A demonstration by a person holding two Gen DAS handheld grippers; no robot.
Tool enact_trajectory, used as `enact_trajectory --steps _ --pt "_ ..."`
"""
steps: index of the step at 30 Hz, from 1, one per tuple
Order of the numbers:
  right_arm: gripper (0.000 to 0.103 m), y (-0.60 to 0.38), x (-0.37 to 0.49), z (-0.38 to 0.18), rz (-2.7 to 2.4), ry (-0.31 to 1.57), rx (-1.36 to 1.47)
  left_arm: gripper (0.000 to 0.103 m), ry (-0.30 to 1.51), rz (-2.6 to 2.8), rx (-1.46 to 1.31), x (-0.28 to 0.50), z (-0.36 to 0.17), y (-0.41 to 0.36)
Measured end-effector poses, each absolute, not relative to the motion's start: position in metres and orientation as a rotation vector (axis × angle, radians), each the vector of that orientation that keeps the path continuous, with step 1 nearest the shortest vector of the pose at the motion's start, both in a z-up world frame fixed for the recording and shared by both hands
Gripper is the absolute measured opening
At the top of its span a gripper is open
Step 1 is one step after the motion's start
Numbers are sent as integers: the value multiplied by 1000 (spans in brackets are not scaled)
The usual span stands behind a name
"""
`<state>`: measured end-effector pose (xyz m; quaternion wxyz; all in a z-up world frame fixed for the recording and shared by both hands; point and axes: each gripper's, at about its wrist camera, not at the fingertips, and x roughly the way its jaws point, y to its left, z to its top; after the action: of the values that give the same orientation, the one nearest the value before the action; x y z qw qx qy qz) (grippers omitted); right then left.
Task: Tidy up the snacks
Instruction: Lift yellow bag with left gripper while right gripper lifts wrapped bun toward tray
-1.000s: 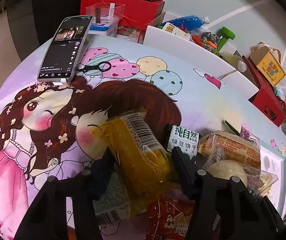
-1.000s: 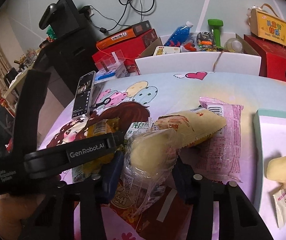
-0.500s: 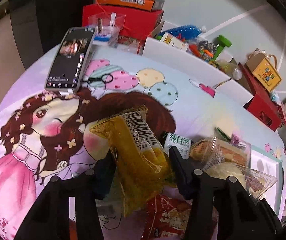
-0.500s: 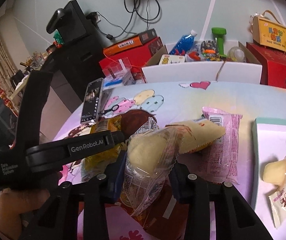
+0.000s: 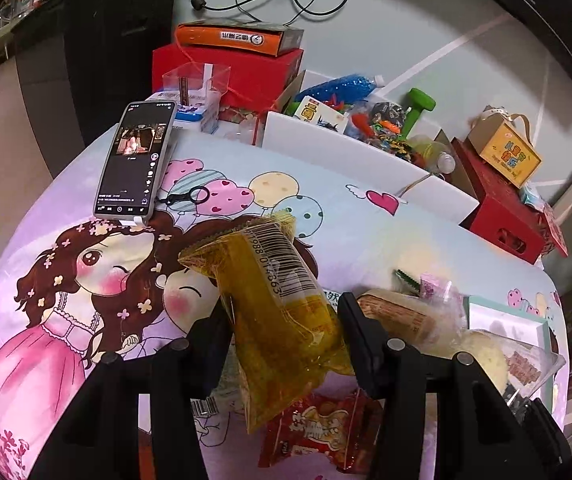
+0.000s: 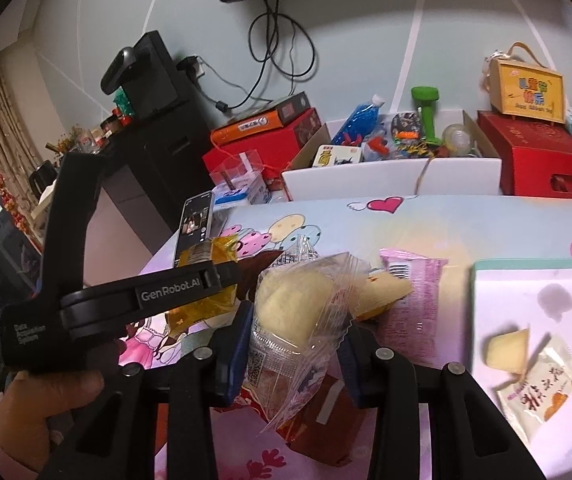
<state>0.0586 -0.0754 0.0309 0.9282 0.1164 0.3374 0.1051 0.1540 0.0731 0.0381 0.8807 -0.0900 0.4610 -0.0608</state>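
My left gripper (image 5: 282, 320) is shut on a yellow snack packet (image 5: 274, 304) with a barcode, held above the cartoon tablecloth (image 5: 86, 280). In the right wrist view my right gripper (image 6: 298, 328) is shut on a clear wrapper with a pale round bun (image 6: 294, 304) inside. Under them lie a red snack packet (image 5: 318, 436), a pink packet (image 6: 414, 304) and a beige packet (image 5: 398, 316). A white tray with a teal rim (image 6: 534, 265) at the right holds a small pale cake (image 6: 506, 350) and a white sachet (image 6: 542, 388).
A phone (image 5: 136, 164) and a black key ring (image 5: 190, 196) lie at the far left of the table. Behind the far edge stand a white box of toys (image 6: 390, 178), red boxes (image 6: 542, 168) and a black cabinet (image 6: 154, 148). A hand (image 6: 46, 400) holds the left gripper's body.
Both grippers have risen with their packets, so the table and the packets lying on it look farther away. The yellow packet has come clear of the pile.
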Motion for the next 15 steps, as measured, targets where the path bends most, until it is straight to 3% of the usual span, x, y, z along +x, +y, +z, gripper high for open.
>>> enact_trajectory --steps 15 --pt "42 -157 25 46 4 641 302 54 907 -230 -129 138 63 28"
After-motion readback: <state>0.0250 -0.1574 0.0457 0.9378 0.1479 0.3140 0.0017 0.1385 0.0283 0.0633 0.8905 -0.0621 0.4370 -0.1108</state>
